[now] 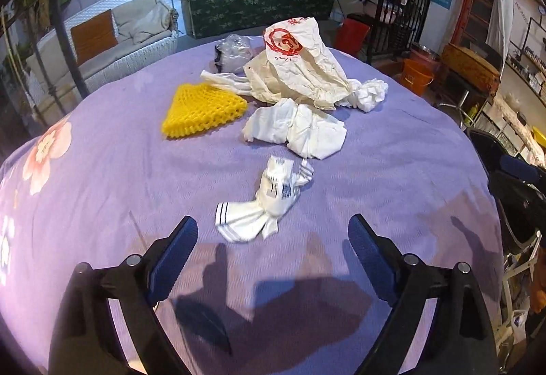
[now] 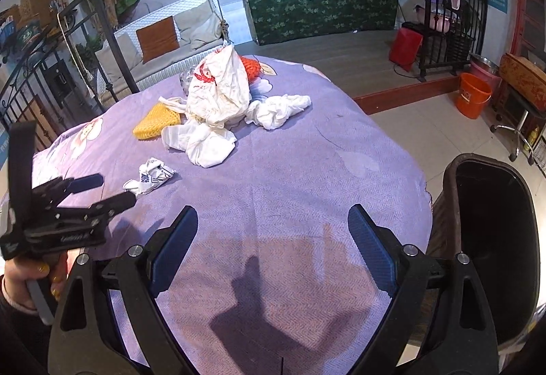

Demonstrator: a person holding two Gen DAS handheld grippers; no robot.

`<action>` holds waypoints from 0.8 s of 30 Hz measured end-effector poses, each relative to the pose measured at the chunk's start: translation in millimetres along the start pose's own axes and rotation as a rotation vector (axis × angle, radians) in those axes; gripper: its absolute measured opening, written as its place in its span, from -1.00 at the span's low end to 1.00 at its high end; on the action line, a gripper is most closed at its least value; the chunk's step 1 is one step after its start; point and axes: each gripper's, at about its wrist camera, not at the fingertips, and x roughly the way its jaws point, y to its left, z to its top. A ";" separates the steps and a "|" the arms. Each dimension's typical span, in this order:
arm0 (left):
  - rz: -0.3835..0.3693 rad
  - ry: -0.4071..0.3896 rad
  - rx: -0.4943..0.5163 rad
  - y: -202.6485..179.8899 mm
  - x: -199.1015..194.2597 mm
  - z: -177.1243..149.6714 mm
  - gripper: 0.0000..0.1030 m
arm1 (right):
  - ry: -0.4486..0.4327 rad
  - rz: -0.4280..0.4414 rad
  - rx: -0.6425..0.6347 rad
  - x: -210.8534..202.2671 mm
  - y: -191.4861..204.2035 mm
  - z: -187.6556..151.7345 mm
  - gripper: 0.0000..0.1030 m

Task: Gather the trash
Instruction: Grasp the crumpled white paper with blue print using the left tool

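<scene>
Trash lies on a purple cloth-covered table (image 1: 392, 170). Nearest my open, empty left gripper (image 1: 273, 235) is a crumpled white printed wrapper (image 1: 262, 201), just beyond the fingertips; it also shows in the right wrist view (image 2: 152, 175). Behind it lie crumpled white tissue (image 1: 300, 131), a yellow foam net (image 1: 201, 112), a white bag with red print (image 1: 300, 64), a tissue ball (image 1: 368, 91) and a clear plastic wad (image 1: 233, 51). My right gripper (image 2: 273, 235) is open and empty above bare cloth. The left gripper (image 2: 109, 194) also shows in the right wrist view, next to the wrapper.
A dark trash bin (image 2: 491, 238) stands at the table's right edge. An orange net (image 2: 250, 68) lies behind the bag. An orange bucket (image 2: 474, 95), a red bin (image 2: 406, 47) and a stool (image 2: 518, 132) stand on the floor. A white swing sofa (image 2: 163, 40) is beyond the table.
</scene>
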 end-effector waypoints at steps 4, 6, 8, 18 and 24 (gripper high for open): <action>0.020 0.024 0.036 -8.5 19.6 9.4 0.65 | 0.014 0.002 0.003 2.3 -0.4 -1.5 0.72; 0.029 0.045 0.063 -13.3 30.6 10.8 0.57 | 0.016 0.002 0.003 1.9 -0.2 -1.3 0.72; 0.031 0.069 0.080 -15.9 39.0 10.3 0.37 | 0.013 0.003 0.004 0.1 -0.2 -1.2 0.72; 0.016 0.056 0.006 -4.4 28.0 4.7 -0.49 | 0.025 0.001 0.019 4.3 -3.1 -0.8 0.72; 0.014 -0.015 -0.034 -2.3 0.3 1.6 -0.51 | 0.027 0.006 0.011 8.0 -0.2 2.2 0.72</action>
